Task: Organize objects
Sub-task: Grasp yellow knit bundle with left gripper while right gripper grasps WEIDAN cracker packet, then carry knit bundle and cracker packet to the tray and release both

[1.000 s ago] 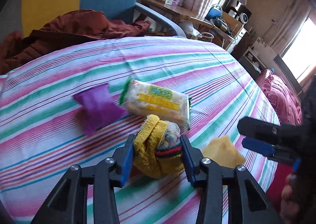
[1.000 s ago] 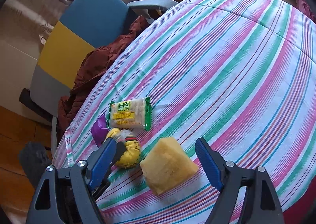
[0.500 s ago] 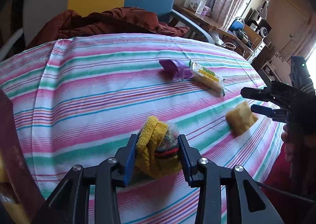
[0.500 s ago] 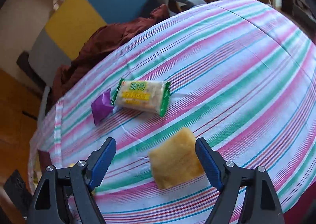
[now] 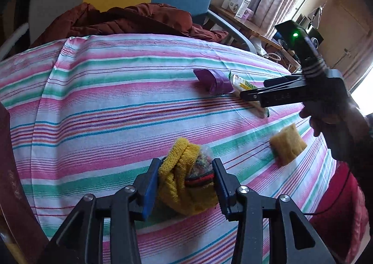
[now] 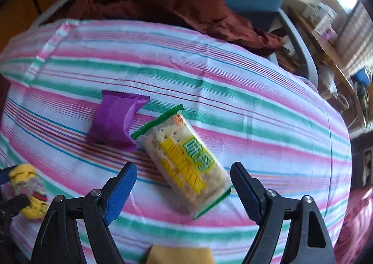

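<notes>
Bed (image 5: 98, 110), striped sheet: holds all items.

Cracker pack (image 6: 186, 161): lies diagonal mid-sheet, touching purple packet (image 6: 115, 121).

Sponge (image 5: 288, 145): near bed edge, apart from rest.

Sock bundle (image 5: 186, 182): in left claw (image 5: 185, 184). Jaws just been opening; pads look to be touching bundle both sides, grip loosening, probably setting down. Let it settle before pulling away.

Right claw (image 6: 181, 184): wide open, empty, over cracker pack. Pack sits skewed to jaws; square the wrist to short side, lower, close gently – crackers crush.
</notes>
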